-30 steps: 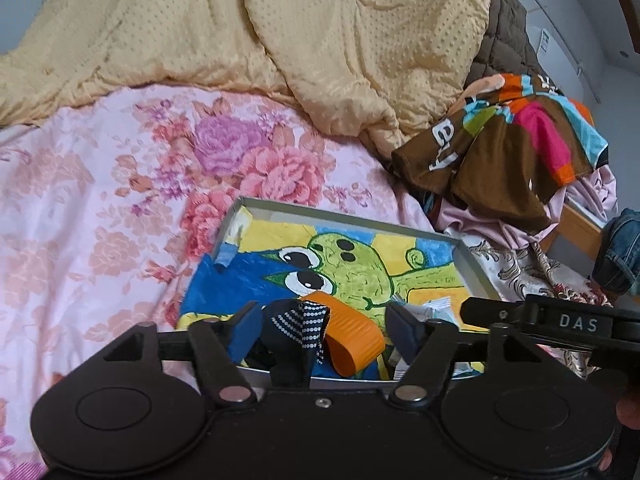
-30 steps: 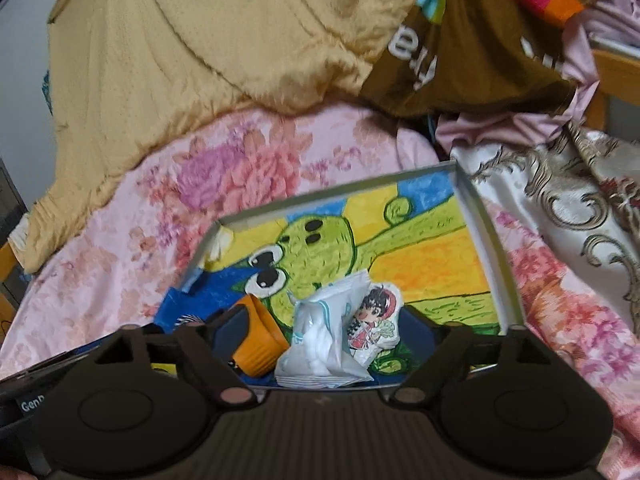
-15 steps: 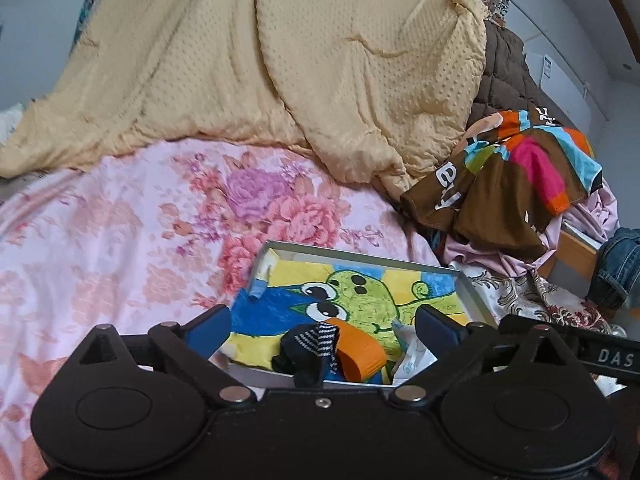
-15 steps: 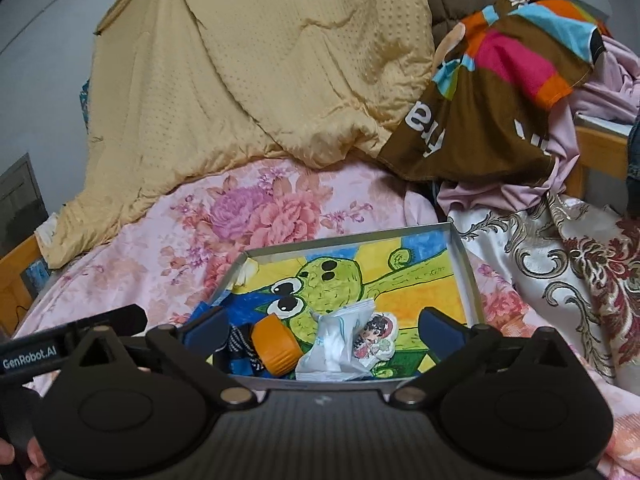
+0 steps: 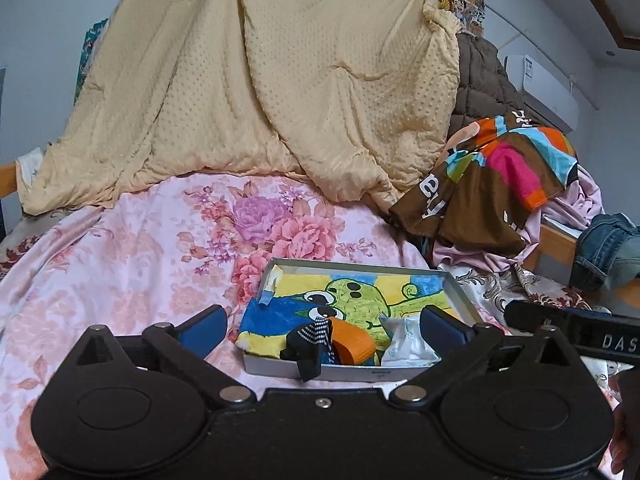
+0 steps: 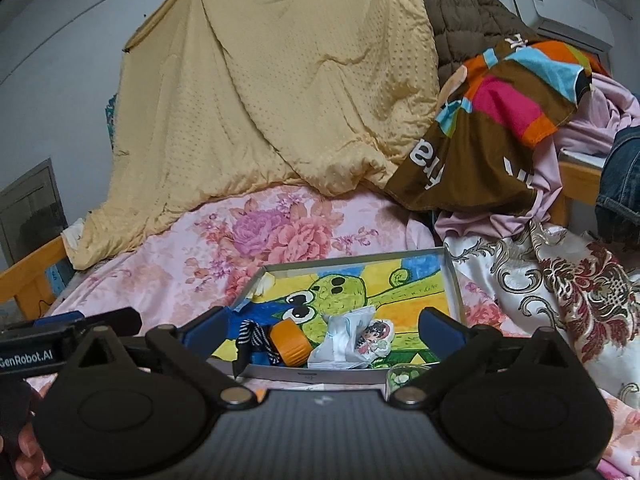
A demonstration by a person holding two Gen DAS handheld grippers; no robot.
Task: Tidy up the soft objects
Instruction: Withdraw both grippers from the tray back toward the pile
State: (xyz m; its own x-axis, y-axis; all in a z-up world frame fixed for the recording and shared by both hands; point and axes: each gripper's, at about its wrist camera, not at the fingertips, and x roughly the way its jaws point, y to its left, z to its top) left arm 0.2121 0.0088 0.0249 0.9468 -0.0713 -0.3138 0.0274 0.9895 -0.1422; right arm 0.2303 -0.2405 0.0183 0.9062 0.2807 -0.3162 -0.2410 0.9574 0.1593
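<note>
Tray loaded, both grippers empty and clear of it

Tray serves as the reference: a shallow grey box lined with a cartoon frog drawing, sitting flat on the pink floral bedsheet. All collected items are bunched at the tray's near edge. A black striped sock lies at the near-left corner, part of it draped over the rim. An orange roll sits touching the sock on its right. A white wrapped packet lies to the right of the roll, with a small cartoon-figure piece against it. The far half of the tray is bare drawing.

Left gripper has its blue pads spread fully apart, nothing between them; it sits on the near side of the tray, the sock and roll in line beyond it. Right gripper is likewise spread wide and empty, facing the packet. The person's fingers show at the lower left of the right wrist view.

Judgement: the items cluster at the near rim likely because that is the closest drop point. A small clear object rests just outside the tray's near-right edge and may remain to be sorted. Yellow blanket and heaped clothing lie beyond the tray, untouched.
</note>
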